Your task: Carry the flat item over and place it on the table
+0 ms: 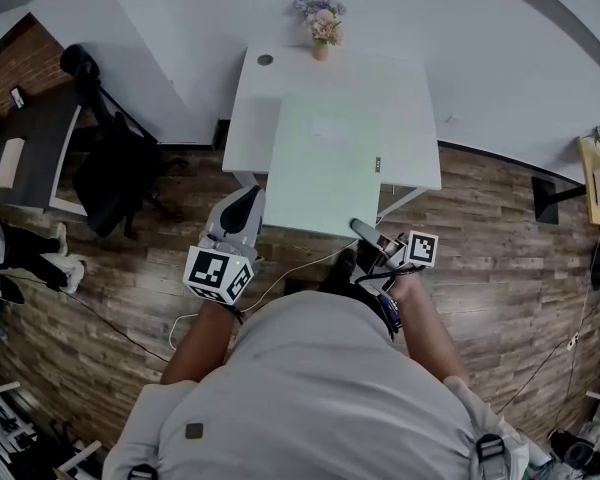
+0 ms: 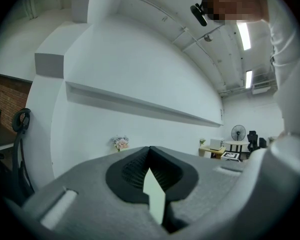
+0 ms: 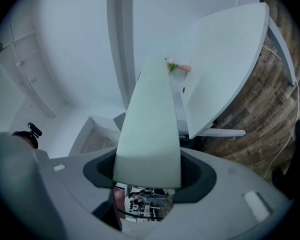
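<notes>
Grip: we pinch the panel (image 1: 325, 163) by its near edge; left gripper (image 1: 243, 206) at one corner; right gripper (image 1: 366, 234) at the other | Panel: long axis straight ahead; aloft over tabletop (image 1: 412, 98) | Next: we likely lower it forward

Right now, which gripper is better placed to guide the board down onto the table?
Right, probably. The right gripper has the board filling its jaws, and its view runs along the board to the table. The left gripper pinches only a thin edge, and its view shows no tabletop.
</notes>
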### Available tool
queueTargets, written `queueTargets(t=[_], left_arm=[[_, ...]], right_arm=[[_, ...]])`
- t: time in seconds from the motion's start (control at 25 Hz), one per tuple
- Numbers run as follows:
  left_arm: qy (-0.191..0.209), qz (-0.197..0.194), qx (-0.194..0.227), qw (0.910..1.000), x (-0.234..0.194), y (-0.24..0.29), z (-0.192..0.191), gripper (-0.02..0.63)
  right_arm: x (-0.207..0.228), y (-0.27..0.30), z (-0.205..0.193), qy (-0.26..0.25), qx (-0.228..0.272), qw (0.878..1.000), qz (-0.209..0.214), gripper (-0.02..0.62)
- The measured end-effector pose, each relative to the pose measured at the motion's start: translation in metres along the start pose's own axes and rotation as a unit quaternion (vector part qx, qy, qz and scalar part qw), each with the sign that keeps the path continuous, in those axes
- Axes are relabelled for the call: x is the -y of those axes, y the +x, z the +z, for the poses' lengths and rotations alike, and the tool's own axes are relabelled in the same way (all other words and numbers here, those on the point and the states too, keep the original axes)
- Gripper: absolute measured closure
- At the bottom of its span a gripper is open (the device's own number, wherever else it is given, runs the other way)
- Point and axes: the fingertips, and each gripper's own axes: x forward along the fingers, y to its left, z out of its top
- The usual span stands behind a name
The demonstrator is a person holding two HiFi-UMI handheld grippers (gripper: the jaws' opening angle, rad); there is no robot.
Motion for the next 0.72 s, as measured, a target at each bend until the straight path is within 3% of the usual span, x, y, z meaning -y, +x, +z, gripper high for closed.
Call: queueTargets(t=[0.72], left_arm=[[0.0,0.043,-0.002,0.9991,0.032,0.148,0.004,0.606]], right_arm=[[0.028,-0.04,0.142,0.003,-0.047,0.999,0.016,0.298]])
